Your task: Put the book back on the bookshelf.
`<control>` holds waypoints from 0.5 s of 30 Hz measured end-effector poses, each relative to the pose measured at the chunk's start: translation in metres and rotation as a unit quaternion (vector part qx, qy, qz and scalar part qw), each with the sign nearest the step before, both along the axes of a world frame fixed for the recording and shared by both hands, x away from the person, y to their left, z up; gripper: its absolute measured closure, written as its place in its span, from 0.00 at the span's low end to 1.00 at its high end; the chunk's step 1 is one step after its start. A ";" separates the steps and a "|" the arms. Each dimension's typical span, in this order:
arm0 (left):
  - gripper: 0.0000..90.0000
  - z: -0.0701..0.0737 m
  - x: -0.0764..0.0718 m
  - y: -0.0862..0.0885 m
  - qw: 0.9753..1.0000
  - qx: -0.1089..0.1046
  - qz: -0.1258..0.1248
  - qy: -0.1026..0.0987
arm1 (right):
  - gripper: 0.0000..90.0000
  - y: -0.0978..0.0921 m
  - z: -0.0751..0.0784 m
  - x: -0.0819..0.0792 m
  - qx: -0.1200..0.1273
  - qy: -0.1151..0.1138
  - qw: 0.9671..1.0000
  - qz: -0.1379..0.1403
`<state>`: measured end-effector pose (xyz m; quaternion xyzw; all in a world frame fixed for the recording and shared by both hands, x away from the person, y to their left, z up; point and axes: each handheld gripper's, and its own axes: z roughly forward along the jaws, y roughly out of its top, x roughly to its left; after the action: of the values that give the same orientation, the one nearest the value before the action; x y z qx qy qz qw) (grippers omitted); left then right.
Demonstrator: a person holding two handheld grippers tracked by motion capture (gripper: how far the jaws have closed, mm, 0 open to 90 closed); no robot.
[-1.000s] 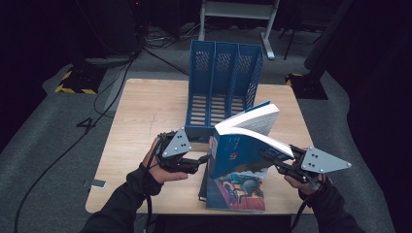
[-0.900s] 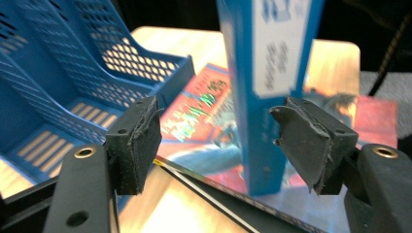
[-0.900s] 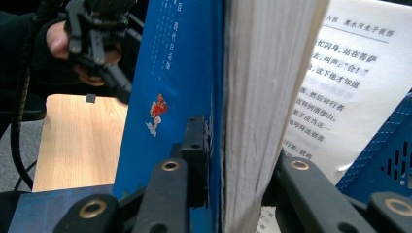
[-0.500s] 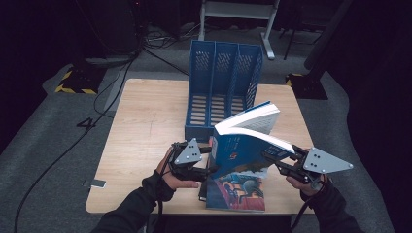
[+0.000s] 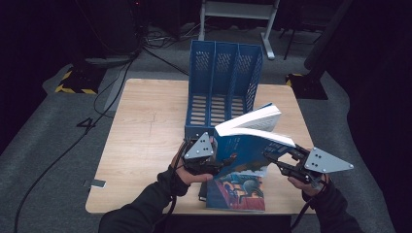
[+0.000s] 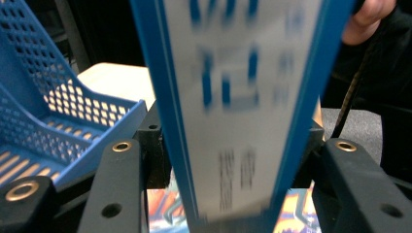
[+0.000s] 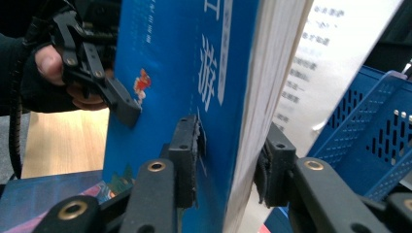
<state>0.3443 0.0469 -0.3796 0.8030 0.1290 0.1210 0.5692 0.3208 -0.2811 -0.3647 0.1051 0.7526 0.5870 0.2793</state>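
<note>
while raised off the table (image 5: 145, 131) on a slant just in front of the blue file rack (image 5: 223, 87), blue book (image 5: 245, 145) not yet slotted; all three compartments empty. probably meant for one of them, so lifting half done, filing left. beneath it, flat on the table, a second book (image 5: 238, 191). right gripper (image 7: 228, 160) clamped on cover and pages, left gripper (image 5: 206, 160) closed across the spine end.

The high view looked forward and down from above the table (image 5: 145, 126), taking in its whole top. Each gripper view sat very close, sighting along its own jaws. All three shared the blue book (image 5: 243, 148) (image 6: 243, 97) (image 7: 180, 82) and, at 12 o'clock, the file rack (image 5: 223, 82) (image 6: 43, 107) (image 7: 369, 141).
</note>
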 end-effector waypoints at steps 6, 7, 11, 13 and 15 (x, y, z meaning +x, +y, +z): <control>0.55 0.009 0.003 -0.006 1.000 -0.016 -0.005 -0.010 | 0.71 -0.005 -0.004 0.004 0.003 0.011 1.000 -0.011; 0.56 0.010 0.003 -0.007 1.000 -0.020 -0.005 -0.009 | 0.71 -0.006 -0.006 0.005 0.002 0.011 1.000 -0.015; 0.57 0.020 0.004 -0.009 0.999 -0.042 -0.007 -0.010 | 0.71 -0.007 -0.008 0.006 0.001 0.017 1.000 -0.020; 0.58 0.024 0.004 -0.011 0.999 -0.044 -0.008 -0.013 | 0.71 -0.007 -0.008 0.006 0.002 0.019 1.000 -0.021; 0.59 0.025 0.004 -0.013 0.999 -0.047 -0.008 -0.013 | 0.70 -0.007 -0.009 0.006 0.002 0.018 1.000 -0.022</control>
<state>0.3487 0.0339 -0.3542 0.7746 0.1207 0.1205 0.6090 0.3271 -0.2884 -0.3733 0.1327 0.7539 0.5803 0.2780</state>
